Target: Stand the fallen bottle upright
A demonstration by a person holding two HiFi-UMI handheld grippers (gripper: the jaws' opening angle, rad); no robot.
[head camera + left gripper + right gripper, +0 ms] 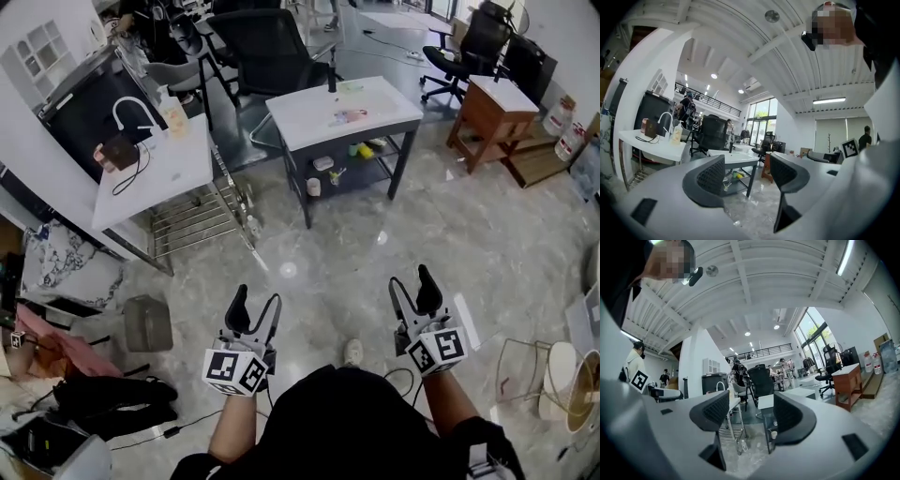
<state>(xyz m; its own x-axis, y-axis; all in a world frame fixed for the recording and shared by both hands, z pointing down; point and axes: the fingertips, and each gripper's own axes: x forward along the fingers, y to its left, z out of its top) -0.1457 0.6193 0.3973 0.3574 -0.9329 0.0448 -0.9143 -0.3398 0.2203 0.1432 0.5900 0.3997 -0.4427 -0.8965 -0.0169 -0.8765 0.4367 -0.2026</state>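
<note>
The left gripper and right gripper are held low in the frame, jaws released and empty. The fallen bottle is seen lying on the white table, upper centre.

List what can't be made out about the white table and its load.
- Head view: the pinkish thing lying on the white table is too small to confirm as a bottle.
- Left gripper view: the tabletop shows edge-on, so anything lying flat is hidden.
- Right gripper view: a finger covers most of that table.
</note>
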